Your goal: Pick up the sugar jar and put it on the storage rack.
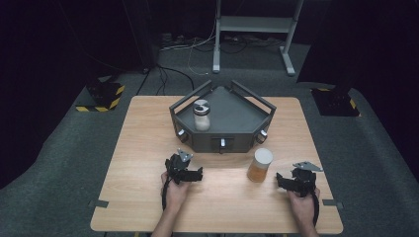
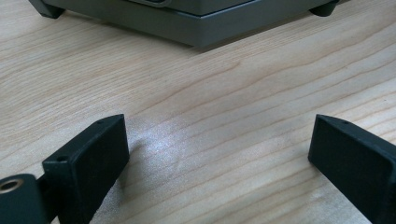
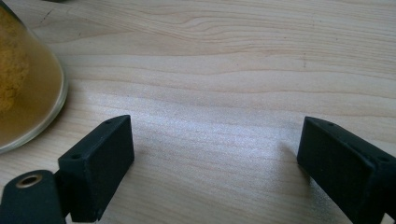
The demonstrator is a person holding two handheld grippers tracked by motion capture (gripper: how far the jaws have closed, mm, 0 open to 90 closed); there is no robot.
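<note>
Both hand-held grippers rest on the pale wooden tabletop (image 1: pixel 148 148), jaws spread wide with nothing between them: the left hand-held gripper (image 1: pixel 196 174) points at the dark grey angular tray (image 1: pixel 222 143), the right hand-held gripper (image 1: pixel 280 179) sits just beside the glass jar of orange-brown powder with a cream lid (image 1: pixel 260 165). I'd guess that jar comes next. Approach it level, pads square on the glass below the lid, and close gently so it doesn't tip. A white-filled jar (image 1: pixel 201 116) stands inside the tray.

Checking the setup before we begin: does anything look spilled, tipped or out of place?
Nothing stands out. One jar stands upright in the grey tray, the amber jar upright on the table, nothing spilled.
</note>
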